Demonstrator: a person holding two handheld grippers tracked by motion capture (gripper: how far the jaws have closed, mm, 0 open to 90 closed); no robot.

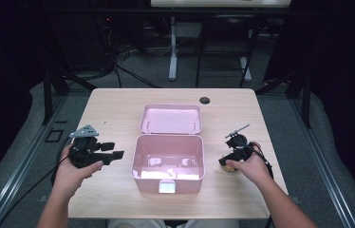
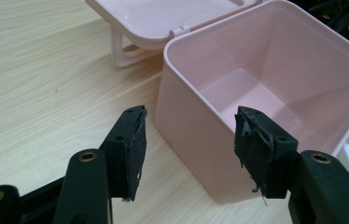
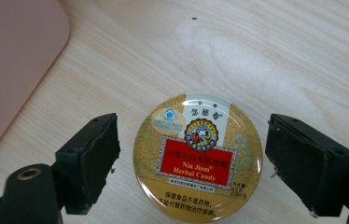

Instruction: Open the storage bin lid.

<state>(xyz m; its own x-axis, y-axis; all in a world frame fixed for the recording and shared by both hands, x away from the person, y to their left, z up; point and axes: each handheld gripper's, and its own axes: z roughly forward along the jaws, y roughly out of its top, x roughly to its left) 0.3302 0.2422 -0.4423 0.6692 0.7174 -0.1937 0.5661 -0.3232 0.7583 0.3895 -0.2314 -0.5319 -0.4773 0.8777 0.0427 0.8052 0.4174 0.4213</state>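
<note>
Two grippers are working at the wooden table (image 1: 109,190). Right gripper (image 3: 191,161) is hovering over a round gold candy tin (image 3: 197,156) — jaws spread wide, one pad on each side of the tin, neither touching it. Tin is lying flat on the table at about 3 o'clock from the open pink box (image 1: 168,162), just beside it. Left gripper (image 2: 189,151) is sitting at the box's 9 o'clock — jaws spread, gripping nothing, aimed at the box's near corner. Lid (image 1: 171,118) is lying back at 12 o'clock.
</note>
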